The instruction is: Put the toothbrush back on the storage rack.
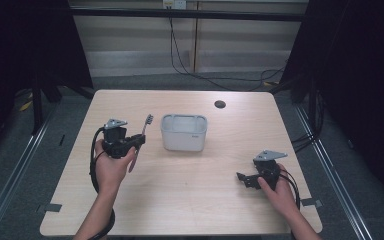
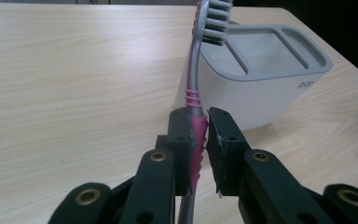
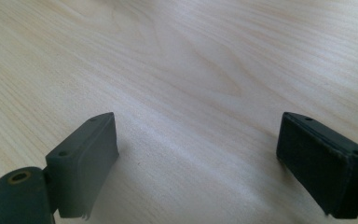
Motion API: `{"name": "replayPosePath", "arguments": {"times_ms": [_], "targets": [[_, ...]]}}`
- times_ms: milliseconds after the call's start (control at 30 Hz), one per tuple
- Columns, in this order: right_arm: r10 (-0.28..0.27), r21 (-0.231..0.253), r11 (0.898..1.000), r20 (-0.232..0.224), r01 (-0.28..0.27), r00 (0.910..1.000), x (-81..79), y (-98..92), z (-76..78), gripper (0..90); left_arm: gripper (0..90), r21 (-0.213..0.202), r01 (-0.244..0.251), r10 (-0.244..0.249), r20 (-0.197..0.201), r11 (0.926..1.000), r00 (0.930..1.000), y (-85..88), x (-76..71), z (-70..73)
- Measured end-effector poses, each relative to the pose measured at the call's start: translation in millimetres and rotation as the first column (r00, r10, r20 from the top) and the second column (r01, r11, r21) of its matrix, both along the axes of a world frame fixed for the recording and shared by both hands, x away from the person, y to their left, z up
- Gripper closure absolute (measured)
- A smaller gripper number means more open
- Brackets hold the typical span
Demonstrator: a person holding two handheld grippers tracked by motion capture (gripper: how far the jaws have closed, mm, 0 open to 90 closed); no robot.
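Your left gripper (image 2: pixel 201 140) is clamped on the toothbrush (image 2: pixel 196 100) by its ribbed pink grip, a sound hold: it's light, slim, probably slick. Your right gripper (image 3: pixel 198 163) rests with jaws wide apart, empty.

A pink and grey toothbrush (image 2: pixel 195 102) was held upright, bristles up, just left of a white holder (image 1: pixel 183 132), which stood open-topped, with grey dividers, at the table's middle.

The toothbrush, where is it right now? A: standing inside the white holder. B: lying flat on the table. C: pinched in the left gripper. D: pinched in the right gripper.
C: the left gripper has its jaws closed on the pink handle of the toothbrush, bristles up, beside the white holder.
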State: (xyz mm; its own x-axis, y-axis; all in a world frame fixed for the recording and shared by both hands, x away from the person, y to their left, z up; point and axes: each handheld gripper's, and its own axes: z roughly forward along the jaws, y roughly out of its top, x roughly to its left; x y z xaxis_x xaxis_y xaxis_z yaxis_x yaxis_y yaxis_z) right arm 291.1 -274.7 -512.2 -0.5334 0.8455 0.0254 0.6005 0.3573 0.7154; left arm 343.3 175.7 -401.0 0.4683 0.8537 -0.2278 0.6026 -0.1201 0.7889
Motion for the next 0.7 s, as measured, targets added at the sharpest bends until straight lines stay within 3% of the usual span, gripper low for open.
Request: {"name": "replayPosePath", "arguments": {"times_ms": [400,700], "targets": [[0.000,0.000,1.000,0.000,0.000,1.0000,0.0,0.0,0.0,11.7,79.6,-0.015,0.010,-0.009,0.052,0.9998,0.9986,-7.4,4.1,8.0],[0.001,-0.001,1.000,0.001,-0.001,1.0000,0.0,-0.1,-0.1,11.7,79.6,-0.034,0.015,-0.011,0.113,0.9993,0.9936,-16.9,8.6,21.7]]}}
